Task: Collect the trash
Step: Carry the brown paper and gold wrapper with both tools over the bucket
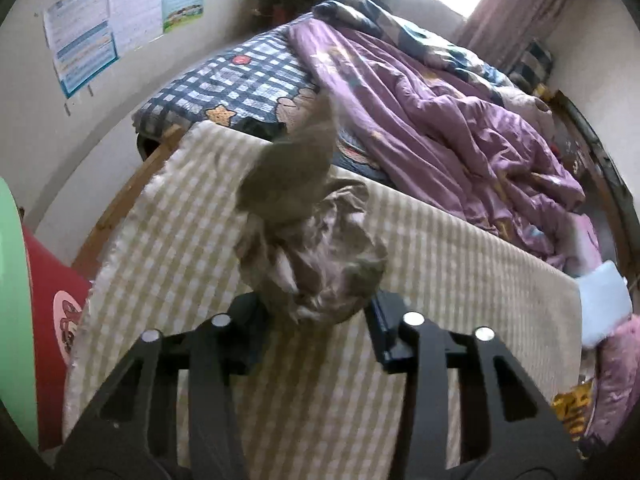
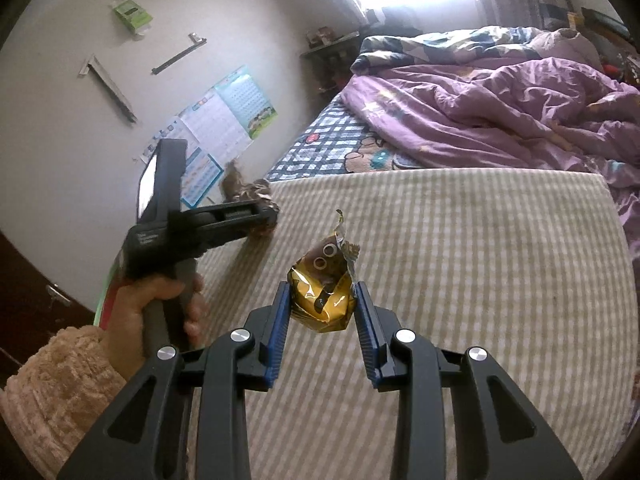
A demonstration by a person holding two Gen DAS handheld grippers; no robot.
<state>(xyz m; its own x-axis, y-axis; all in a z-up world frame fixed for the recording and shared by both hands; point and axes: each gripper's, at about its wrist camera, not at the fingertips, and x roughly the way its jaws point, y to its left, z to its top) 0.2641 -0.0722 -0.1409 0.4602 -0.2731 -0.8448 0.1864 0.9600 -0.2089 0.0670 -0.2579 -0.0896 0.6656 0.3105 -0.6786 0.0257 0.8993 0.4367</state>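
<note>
From the left wrist camera, the left gripper (image 1: 316, 312) has its two black fingers closed on a crumpled brown paper wad (image 1: 312, 256). The wad sits between the fingers and pokes up past their tips, and its top part looks blurry. Under it lies the checked blanket (image 1: 460, 280), tan and white, spread over the near end of the bed. Past the far edge of the checked blanket there is a blue plaid sheet (image 1: 240, 80), and a rumpled purple quilt (image 1: 440, 120) lies beside that sheet. Posters (image 1: 120, 20) hang on the wall far behind the checked blanket. A red thing (image 1: 52, 312) and a green thing (image 1: 12, 300) stand just off the blanket's left edge. From the right wrist camera, the right gripper (image 2: 322, 304) squeezes a gold snack wrapper (image 2: 324, 296) between its blue pads (image 2: 280, 320). The wrapper has a torn top and is held up above the checked blanket (image 2: 480, 280). Over the blanket's left edge, a hand (image 2: 160, 312) in a fuzzy tan sleeve (image 2: 60, 380) holds the left gripper (image 2: 266, 216), and the brown paper wad (image 2: 248, 192) sticks out at its tip. The purple quilt (image 2: 500, 112) lies beyond the far edge of the blanket, and the posters (image 2: 224, 120) are on the wall to the far left of it.
</note>
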